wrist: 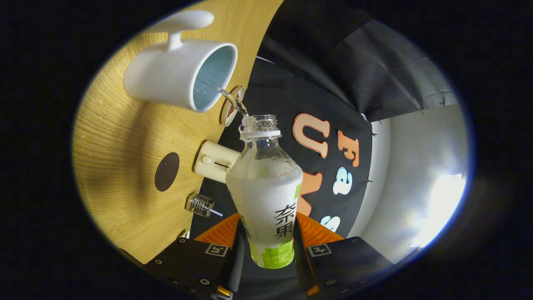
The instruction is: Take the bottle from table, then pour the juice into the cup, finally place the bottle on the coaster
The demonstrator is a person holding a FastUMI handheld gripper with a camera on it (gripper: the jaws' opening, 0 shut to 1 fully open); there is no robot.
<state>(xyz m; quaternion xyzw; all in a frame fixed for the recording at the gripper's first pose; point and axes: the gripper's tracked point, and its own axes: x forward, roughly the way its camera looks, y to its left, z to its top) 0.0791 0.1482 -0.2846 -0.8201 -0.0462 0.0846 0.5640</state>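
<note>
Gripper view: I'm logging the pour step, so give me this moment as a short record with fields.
stage: pouring, in progress
gripper: shut on the bottle, one finger on each side of its lower body
bottle: uncapped, tipped toward the cup
stream: thin, running from the bottle mouth over the cup's rim
cup: white mug with a pale blue inside, on the wooden table
coaster: dark round disc on the table, bare
nearby: cream box and small metal part by the table edge
</note>
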